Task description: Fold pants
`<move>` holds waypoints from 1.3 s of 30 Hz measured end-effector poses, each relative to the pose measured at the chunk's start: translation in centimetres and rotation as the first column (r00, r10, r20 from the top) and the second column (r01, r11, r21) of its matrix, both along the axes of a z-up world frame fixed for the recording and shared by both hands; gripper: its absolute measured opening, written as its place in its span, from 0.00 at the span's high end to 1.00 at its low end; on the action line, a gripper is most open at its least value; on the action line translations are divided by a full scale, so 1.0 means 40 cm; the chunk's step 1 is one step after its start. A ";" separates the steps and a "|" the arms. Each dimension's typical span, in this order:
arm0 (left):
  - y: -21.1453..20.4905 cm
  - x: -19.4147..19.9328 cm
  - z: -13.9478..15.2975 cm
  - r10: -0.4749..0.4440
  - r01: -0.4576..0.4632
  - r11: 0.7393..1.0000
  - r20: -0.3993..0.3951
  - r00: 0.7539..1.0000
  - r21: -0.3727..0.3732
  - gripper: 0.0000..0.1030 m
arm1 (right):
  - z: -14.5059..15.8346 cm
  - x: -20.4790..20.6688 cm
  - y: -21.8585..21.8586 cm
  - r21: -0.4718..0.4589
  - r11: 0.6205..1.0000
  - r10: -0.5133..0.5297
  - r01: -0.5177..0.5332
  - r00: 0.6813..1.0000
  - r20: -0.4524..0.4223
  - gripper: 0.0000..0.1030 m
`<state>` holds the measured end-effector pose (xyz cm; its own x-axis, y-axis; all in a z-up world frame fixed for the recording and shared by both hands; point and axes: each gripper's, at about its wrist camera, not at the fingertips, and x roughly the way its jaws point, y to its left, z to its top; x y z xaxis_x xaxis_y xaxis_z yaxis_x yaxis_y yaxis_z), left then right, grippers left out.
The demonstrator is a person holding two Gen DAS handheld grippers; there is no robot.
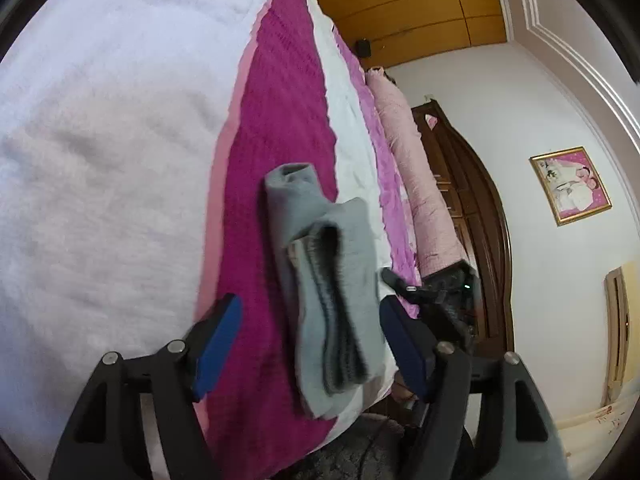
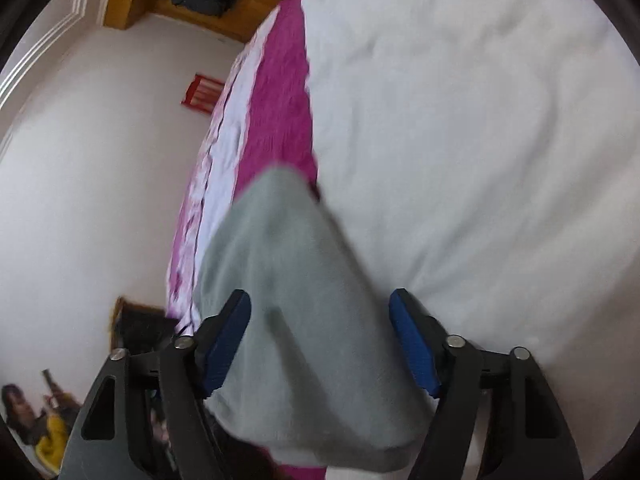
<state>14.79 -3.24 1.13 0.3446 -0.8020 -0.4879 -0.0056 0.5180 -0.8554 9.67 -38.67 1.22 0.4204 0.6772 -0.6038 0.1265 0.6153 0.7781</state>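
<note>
the grey pants (image 1: 324, 292) lie bunched on the bed's magenta stripe (image 1: 276, 128), soft, light, floppy; best pinched at the layered edge. both the left hand-held gripper (image 1: 310, 344) and the right hand-held gripper (image 2: 320, 340) are spread, straddling the pants.

The left hand-held gripper (image 1: 310, 344) has its jaws spread wide, and both blue pads (image 1: 218, 346) are clear of the grey pants (image 1: 328, 296), which lie between them without touching. The right hand-held gripper (image 2: 320, 342) is also spread wide above the pants (image 2: 296, 300), one blue pad (image 2: 414, 344) on either side of the cloth, neither pressing it.
</note>
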 end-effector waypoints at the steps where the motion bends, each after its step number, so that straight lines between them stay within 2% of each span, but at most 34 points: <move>1: -0.010 0.012 -0.018 -0.034 0.033 0.999 -0.022 0.999 -0.043 0.25 | -0.005 -0.012 0.012 -0.004 1.000 0.003 -0.003 1.000 -0.007 0.41; 3: -0.029 0.037 -0.045 -0.073 0.065 0.988 -0.048 0.996 -0.137 0.25 | -0.011 -0.040 0.015 0.003 1.000 -0.028 0.029 1.000 -0.012 0.47; 5: -0.055 0.070 -0.067 -0.094 0.078 0.973 -0.066 0.993 -0.215 0.25 | -0.026 -0.054 0.019 0.083 0.995 -0.049 0.054 0.997 -0.064 0.64; 6: -0.072 0.090 -0.077 -0.107 0.085 0.966 -0.079 0.991 -0.245 0.25 | -0.036 -0.065 0.019 0.115 0.991 -0.058 0.067 0.994 -0.088 0.67; 8: -0.096 0.117 -0.088 -0.121 0.094 0.966 -0.099 0.988 -0.241 0.25 | -0.051 -0.097 0.023 0.185 0.973 -0.116 0.137 0.986 -0.117 0.72; 11: -0.111 0.133 -0.084 -0.103 0.078 0.969 -0.098 0.990 -0.236 0.30 | -0.064 -0.156 0.041 0.319 0.914 -0.213 0.252 0.965 -0.151 0.74; 12: -0.114 0.127 -0.080 -0.090 0.069 0.976 -0.093 0.992 -0.206 0.50 | -0.061 -0.180 0.062 0.356 0.895 -0.231 0.270 0.962 -0.149 0.74; 13: -0.115 0.123 -0.080 -0.079 0.061 0.984 -0.100 0.992 -0.170 0.66 | -0.057 -0.201 0.087 0.389 0.881 -0.229 0.268 0.963 -0.146 0.74; 14: -0.109 0.115 -0.078 -0.066 0.047 0.986 -0.117 0.991 -0.159 0.68 | -0.055 -0.213 0.108 0.415 0.872 -0.222 0.261 0.965 -0.140 0.74; 15: -0.096 0.107 -0.071 -0.059 0.035 0.983 -0.131 0.990 -0.182 0.70 | -0.052 -0.225 0.137 0.445 0.861 -0.209 0.245 0.969 -0.130 0.74; 16: -0.080 0.103 -0.056 -0.054 0.026 0.981 -0.143 0.988 -0.190 0.71 | -0.052 -0.229 0.165 0.443 0.867 -0.195 0.228 0.973 -0.120 0.74; 17: -0.059 0.093 -0.029 -0.043 0.018 0.987 -0.157 0.987 -0.158 0.71 | -0.051 -0.227 0.182 0.423 0.880 -0.185 0.214 0.977 -0.109 0.72; 18: -0.039 0.083 -0.001 -0.037 0.018 0.993 -0.161 0.986 -0.118 0.71 | -0.053 -0.219 0.205 0.361 0.914 -0.166 0.188 0.982 -0.091 0.71; 19: -0.014 0.074 0.026 -0.034 0.021 0.996 -0.153 0.988 -0.089 0.70 | -0.057 -0.212 0.229 0.255 0.951 -0.159 0.177 0.983 -0.088 0.71; 20: 0.003 0.067 0.038 -0.034 0.024 0.997 -0.138 0.990 -0.071 0.70 | -0.056 -0.211 0.242 0.190 0.966 -0.165 0.174 0.984 -0.065 0.71; 22: 0.023 0.068 0.035 -0.042 0.046 0.998 -0.121 0.992 0.030 0.67 | -0.027 -0.216 0.270 0.074 0.987 -0.147 0.142 0.988 0.056 0.71; 23: 0.024 0.070 0.011 -0.059 0.077 0.989 -0.136 0.989 0.124 0.65 | -0.014 -0.215 0.282 0.021 0.992 -0.124 0.123 0.988 0.088 0.69; 24: 0.029 0.065 -0.005 -0.056 0.080 0.983 -0.143 0.988 0.165 0.60 | 0.002 -0.211 0.294 -0.041 0.995 -0.090 0.096 0.988 0.124 0.68; 25: 0.037 0.060 -0.015 -0.050 0.073 0.984 -0.145 0.988 0.163 0.58 | 0.010 -0.200 0.305 -0.087 0.994 -0.054 0.068 0.987 0.150 0.67; 26: 0.039 0.056 -0.020 -0.056 0.078 0.986 -0.144 0.988 0.147 0.58 | 0.007 -0.174 0.313 -0.082 0.995 -0.046 0.059 0.987 0.152 0.66; 28: 0.035 0.049 -0.020 -0.082 0.104 0.980 -0.131 0.988 0.172 0.57 | -0.009 -0.155 0.299 -0.007 0.999 -0.052 0.053 0.990 0.135 0.66; 30: 0.030 0.043 -0.027 -0.093 0.111 0.979 -0.111 0.990 0.171 0.57 | -0.033 -0.126 0.283 0.097 0.994 -0.064 0.056 0.995 0.079 0.66; 31: 0.032 0.036 -0.031 -0.094 0.108 0.980 -0.094 0.991 0.164 0.60 | -0.043 -0.103 0.273 0.153 0.986 -0.070 0.066 0.997 0.019 0.66; 33: 0.031 0.022 -0.029 -0.103 0.109 0.980 -0.043 0.994 0.169 0.65 | -0.051 -0.073 0.252 0.200 0.979 -0.044 0.047 0.999 -0.022 0.67; 35: 0.013 0.026 -0.026 -0.112 0.112 0.978 -0.009 0.994 0.173 0.68 | -0.049 -0.038 0.263 0.168 0.986 -0.003 0.003 1.000 -0.001 0.76; 39: 0.014 0.026 -0.007 -0.127 0.120 0.972 0.019 0.992 0.202 0.70 | 0.010 -0.045 0.290 0.068 0.998 -0.004 -0.001 0.997 0.079 0.79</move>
<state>15.84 -2.67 0.86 0.2664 -0.7268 -0.6330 0.0941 0.6732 -0.7334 7.86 -27.07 1.63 0.4661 0.7151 -0.5210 0.0634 0.5604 0.8258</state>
